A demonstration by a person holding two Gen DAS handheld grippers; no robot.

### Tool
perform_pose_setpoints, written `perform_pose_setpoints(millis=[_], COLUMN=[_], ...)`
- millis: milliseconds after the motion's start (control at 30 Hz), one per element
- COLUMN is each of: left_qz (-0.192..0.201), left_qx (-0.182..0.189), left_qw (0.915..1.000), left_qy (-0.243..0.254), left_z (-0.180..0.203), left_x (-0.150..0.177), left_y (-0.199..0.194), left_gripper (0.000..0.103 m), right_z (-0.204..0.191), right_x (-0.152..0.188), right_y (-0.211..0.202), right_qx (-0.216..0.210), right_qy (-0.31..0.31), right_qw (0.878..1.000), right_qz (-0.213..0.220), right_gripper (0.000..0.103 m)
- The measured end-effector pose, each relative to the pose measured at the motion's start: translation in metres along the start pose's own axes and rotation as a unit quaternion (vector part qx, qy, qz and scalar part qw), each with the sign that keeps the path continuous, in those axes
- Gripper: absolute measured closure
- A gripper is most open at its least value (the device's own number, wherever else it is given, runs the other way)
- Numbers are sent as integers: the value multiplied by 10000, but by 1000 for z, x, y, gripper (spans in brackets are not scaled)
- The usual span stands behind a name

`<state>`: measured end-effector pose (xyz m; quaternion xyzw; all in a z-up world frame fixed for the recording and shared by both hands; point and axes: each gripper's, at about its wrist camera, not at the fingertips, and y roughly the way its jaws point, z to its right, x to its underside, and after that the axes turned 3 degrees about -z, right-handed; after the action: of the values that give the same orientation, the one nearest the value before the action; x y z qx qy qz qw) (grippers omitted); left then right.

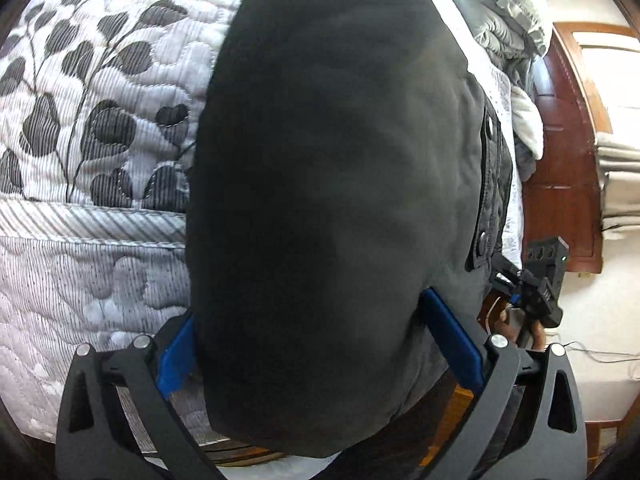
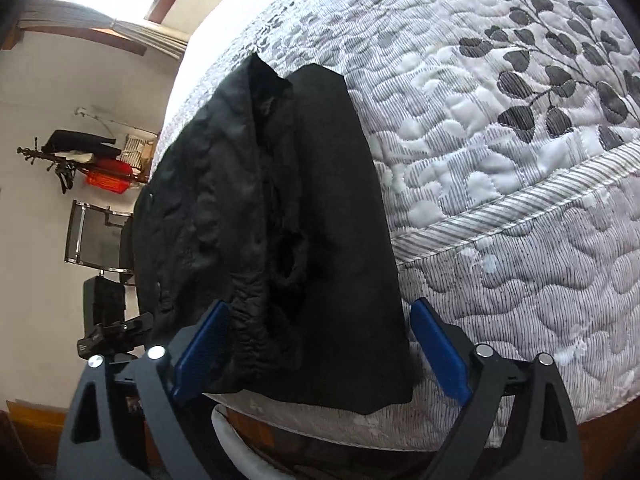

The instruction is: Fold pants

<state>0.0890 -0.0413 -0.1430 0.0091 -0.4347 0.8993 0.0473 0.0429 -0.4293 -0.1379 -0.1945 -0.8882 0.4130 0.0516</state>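
Black pants [image 1: 332, 200] lie on a quilted bed and hang over its front edge. In the left wrist view they fill the middle, with snap buttons down their right side. My left gripper [image 1: 308, 348] is open, its blue pads [image 1: 452, 344] on either side of the hanging cloth. In the right wrist view the pants [image 2: 280, 220] lie rumpled, the waist opening showing. My right gripper [image 2: 320, 352] is open, its pads [image 2: 440, 352] astride the lower hem. The right gripper also shows in the left wrist view [image 1: 536, 284], beside the pants.
The bed has a white and grey leaf-pattern quilt [image 2: 500, 140] with a striped edge band. A grey blanket [image 1: 504, 20] is piled at the far end. A wooden door [image 1: 564, 160] stands to one side. A chair [image 2: 96, 236] and a rack [image 2: 88, 160] stand by the wall.
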Motion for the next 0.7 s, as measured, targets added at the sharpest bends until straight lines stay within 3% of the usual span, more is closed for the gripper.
perform_pose_setpoints(millis=[200, 367, 533, 700], left_qz=[-147, -128, -134, -208], left_qx=[122, -37, -258, 7], left_qw=[9998, 9999, 9987, 9997], left_qy=[47, -34, 410, -125], left_z=[0, 8, 31, 16], left_x=[-8, -9, -6, -15], left_y=[11, 11, 7, 18], left_gripper=[2, 3, 3, 2], right_z=[-7, -16, -23, -29], right_x=[-6, -3, -1, -2], right_y=[21, 30, 34, 38], right_qx=[-14, -32, 12, 104], right_qy=[-77, -165, -361, -424], right_qw=[9997, 9996, 9990, 9986], right_qz=[-215, -226, -276, -293], right_gripper=[7, 5, 5, 8])
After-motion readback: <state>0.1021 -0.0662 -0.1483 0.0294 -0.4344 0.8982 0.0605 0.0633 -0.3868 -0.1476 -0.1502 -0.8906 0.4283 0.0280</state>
